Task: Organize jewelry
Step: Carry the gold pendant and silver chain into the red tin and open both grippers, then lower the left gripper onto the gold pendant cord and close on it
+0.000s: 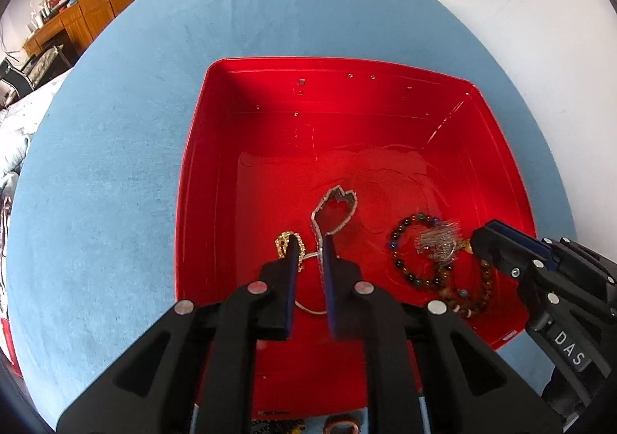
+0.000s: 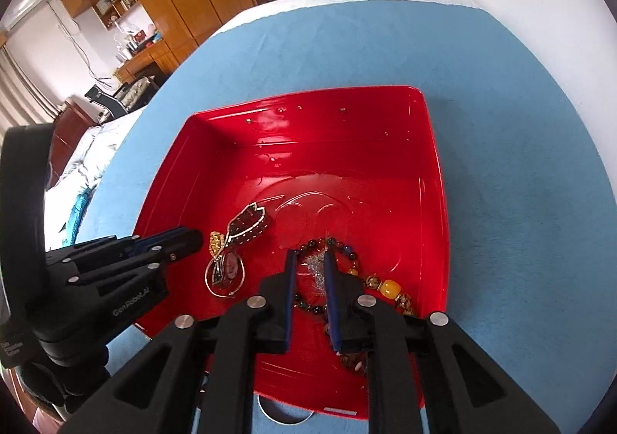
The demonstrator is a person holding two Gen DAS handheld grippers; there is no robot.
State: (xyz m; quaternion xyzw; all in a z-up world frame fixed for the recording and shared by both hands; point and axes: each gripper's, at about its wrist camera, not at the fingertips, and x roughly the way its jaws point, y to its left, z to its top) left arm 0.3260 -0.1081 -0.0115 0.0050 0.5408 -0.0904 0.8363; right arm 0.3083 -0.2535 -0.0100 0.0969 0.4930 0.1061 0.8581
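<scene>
Jewelry sits in the red tray (image 1: 200, 202); my left tongs (image 1: 308, 241) and right tongs (image 2: 310, 256) hover inside it, both slightly apart, seemingly gripping nothing.

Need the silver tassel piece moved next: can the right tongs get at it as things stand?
Probably yes: the right tongs hang just over the silver tassel piece, nothing covering it, though it lies on the beaded bracelet.

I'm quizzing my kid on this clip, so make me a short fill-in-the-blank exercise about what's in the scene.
1. All the jewelry lies inside a ____ tray.
2. The tray rests on a ____ cloth.
3. The right gripper points at the silver tangle inside a bracelet made of ____.
4. The large yellow bead lies nearest the tray's ____ wall in the right wrist view.

Missing words: red; blue; beads; right
</scene>
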